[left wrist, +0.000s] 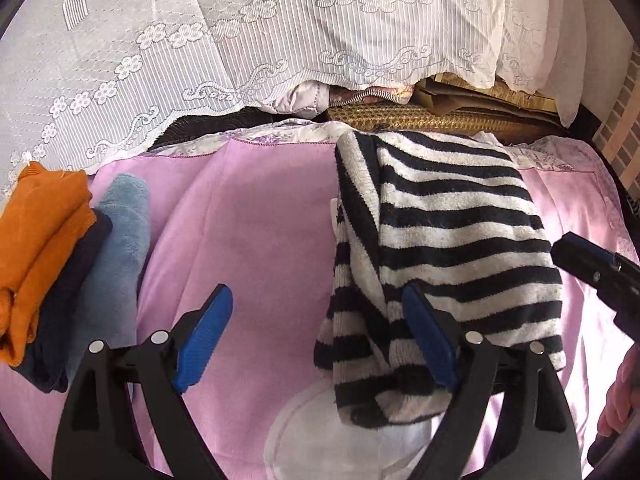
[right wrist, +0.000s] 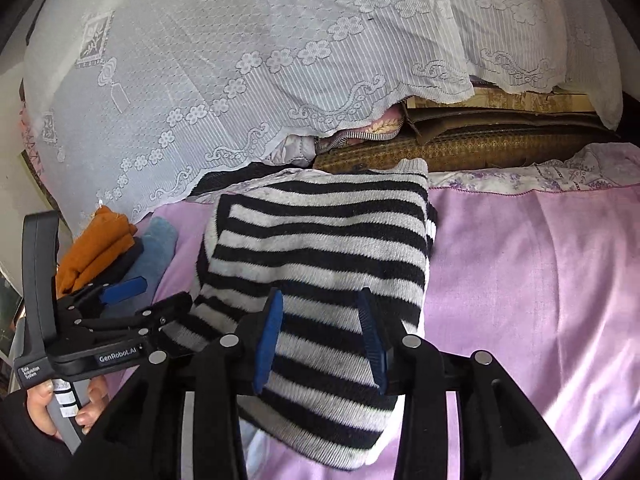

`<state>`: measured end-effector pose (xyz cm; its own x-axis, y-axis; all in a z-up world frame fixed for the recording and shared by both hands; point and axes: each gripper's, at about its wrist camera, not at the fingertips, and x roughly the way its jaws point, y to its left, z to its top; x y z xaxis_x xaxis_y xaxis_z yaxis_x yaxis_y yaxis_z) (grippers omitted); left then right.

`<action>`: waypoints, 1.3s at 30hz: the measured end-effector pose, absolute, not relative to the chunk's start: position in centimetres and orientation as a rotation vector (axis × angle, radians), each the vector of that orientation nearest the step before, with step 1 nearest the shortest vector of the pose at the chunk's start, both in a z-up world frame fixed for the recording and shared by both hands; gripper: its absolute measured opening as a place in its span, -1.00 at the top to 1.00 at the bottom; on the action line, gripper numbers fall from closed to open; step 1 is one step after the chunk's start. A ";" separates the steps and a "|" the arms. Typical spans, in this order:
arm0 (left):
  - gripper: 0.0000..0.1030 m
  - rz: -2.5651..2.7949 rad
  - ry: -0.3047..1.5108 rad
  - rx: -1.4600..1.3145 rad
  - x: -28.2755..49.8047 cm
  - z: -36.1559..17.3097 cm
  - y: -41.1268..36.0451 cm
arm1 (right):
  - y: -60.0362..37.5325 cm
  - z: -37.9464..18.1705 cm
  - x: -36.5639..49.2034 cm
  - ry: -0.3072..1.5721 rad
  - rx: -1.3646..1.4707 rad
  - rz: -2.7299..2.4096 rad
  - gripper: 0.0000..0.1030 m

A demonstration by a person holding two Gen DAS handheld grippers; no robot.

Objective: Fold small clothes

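Observation:
A black-and-white striped knit garment (left wrist: 448, 248) lies folded on the pink bed cover (left wrist: 248, 216). It also shows in the right wrist view (right wrist: 320, 248). My left gripper (left wrist: 320, 340) is open wide; its right finger rests at the garment's left folded edge, its left finger over bare cover. My right gripper (right wrist: 320, 344) is open, its fingers over the garment's near part without pinching it. The left gripper also shows in the right wrist view (right wrist: 156, 300), and the right gripper's tip in the left wrist view (left wrist: 580, 260).
A stack of folded clothes lies at the left: orange (left wrist: 36, 248), dark navy (left wrist: 68, 300) and light blue (left wrist: 120, 240). White lace curtain (left wrist: 280, 40) hangs behind, over piled bedding and a woven mat (left wrist: 420, 120). A white printed patch (left wrist: 320, 440) marks the cover's near part.

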<state>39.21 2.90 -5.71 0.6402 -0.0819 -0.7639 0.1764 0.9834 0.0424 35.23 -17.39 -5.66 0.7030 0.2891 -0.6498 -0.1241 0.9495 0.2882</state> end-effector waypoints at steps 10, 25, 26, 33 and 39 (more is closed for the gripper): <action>-0.62 -0.108 0.785 0.121 33.4 -1.2 3.7 | -16.3 -7.9 32.0 0.917 0.214 0.213 0.03; -0.65 -0.049 0.677 0.142 21.7 5.9 3.2 | -15.5 2.5 18.7 0.712 0.221 0.208 -0.55; -0.70 -0.047 0.674 0.139 20.8 6.2 3.2 | -15.4 3.1 17.9 0.704 0.223 0.205 -0.57; -0.91 -0.038 0.623 0.146 14.9 8.2 3.0 | -14.9 5.0 13.1 0.662 0.194 0.196 -0.67; -0.91 -0.074 0.689 0.068 13.2 8.7 3.2 | -15.0 5.9 11.1 0.646 0.191 0.206 -0.67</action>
<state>13.20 3.24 8.66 0.7693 -0.0460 -0.6372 0.0910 0.9951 0.0380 11.10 -14.97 5.89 0.7796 0.2482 -0.5750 -0.1300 0.9623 0.2391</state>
